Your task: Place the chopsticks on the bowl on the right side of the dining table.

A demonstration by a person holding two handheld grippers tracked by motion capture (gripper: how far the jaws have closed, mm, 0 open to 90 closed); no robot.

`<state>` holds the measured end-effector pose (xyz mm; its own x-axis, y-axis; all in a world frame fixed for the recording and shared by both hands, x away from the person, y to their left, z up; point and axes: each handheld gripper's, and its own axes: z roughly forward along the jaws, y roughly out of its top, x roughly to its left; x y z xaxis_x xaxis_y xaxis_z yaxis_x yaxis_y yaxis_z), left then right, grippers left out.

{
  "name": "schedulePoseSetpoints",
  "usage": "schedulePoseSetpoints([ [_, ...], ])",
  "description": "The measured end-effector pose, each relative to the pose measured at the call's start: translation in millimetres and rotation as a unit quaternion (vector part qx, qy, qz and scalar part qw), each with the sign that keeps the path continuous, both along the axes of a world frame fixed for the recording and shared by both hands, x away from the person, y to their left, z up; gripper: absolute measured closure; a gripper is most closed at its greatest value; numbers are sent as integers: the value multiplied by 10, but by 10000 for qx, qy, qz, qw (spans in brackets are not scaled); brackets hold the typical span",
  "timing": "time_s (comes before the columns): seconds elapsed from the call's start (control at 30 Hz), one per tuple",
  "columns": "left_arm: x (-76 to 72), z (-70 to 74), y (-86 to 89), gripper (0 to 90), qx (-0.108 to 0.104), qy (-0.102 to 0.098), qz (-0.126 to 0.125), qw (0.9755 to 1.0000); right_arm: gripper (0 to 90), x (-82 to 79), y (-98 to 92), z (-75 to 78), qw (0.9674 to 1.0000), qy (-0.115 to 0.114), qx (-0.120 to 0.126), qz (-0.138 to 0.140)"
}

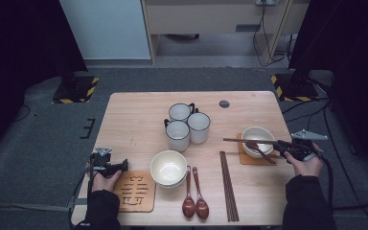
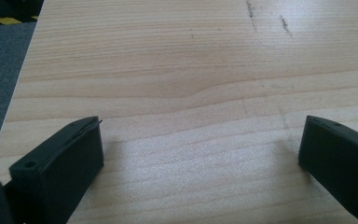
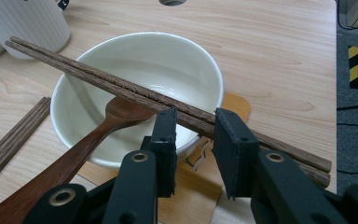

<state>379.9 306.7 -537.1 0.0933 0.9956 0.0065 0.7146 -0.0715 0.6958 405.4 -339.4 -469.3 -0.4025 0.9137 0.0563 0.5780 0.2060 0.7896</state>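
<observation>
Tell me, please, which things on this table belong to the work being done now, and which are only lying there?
In use: right tool, chopsticks between its jaws, bowl with spoon, coaster under it.

Lying about: three cups, stacked bowls, two spoons, spare chopsticks, second coaster, left tool.

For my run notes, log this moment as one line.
right tongs: shut on pair of dark wooden chopsticks | over white ceramic bowl | left tongs: open, resting on light wooden table
</observation>
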Motion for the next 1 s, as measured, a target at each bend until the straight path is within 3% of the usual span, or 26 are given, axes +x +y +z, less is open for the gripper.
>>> schedulePoseSetpoints([
  [0.37, 0, 0, 0, 0, 1, 1, 0, 10000, 672, 8, 7, 17, 10000, -41, 22, 5],
  [0.77, 0, 0, 0, 0, 0, 0, 1, 10000, 615, 14, 84, 147, 9994, -284, 153, 147],
  [1.0, 0, 0, 0, 0, 0, 0, 0, 10000, 562, -12, 130, 300, 9985, -448, 219, 221],
])
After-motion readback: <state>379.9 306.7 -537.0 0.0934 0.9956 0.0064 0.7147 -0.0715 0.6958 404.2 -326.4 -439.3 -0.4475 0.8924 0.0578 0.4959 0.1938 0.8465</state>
